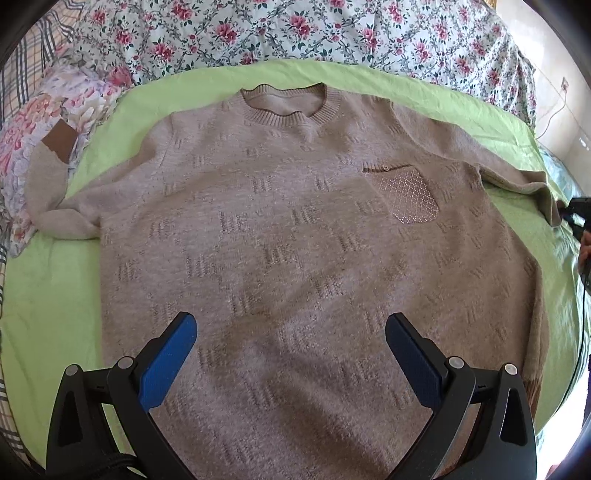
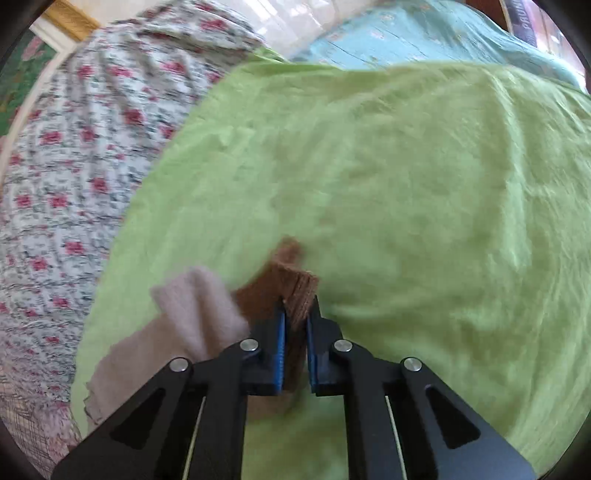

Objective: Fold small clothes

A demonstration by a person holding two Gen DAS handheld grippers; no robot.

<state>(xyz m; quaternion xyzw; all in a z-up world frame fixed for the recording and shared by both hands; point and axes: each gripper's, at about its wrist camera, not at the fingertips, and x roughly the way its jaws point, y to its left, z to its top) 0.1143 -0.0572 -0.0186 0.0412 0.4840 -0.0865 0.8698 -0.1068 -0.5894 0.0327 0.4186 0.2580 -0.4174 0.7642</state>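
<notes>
A beige knit sweater [image 1: 295, 229] lies flat, front up, on a green sheet [image 1: 51, 295], collar at the far side, a patterned chest pocket [image 1: 408, 197] on its right. My left gripper [image 1: 291, 325] is open and empty above the sweater's lower body. The left sleeve with a brown cuff [image 1: 59, 142] bends up at the far left. My right gripper [image 2: 295, 314] is shut on the brown cuff [image 2: 291, 284] of the right sleeve [image 2: 184, 317], just over the green sheet [image 2: 406, 184]. It shows at the right edge of the left wrist view [image 1: 570, 212].
A floral bedspread [image 1: 295, 29] lies beyond the green sheet and also shows in the right wrist view [image 2: 74, 184]. A floral pillow [image 1: 44, 129] sits at the far left under the left sleeve. A light blue cloth [image 2: 424, 37] lies past the sheet's far edge.
</notes>
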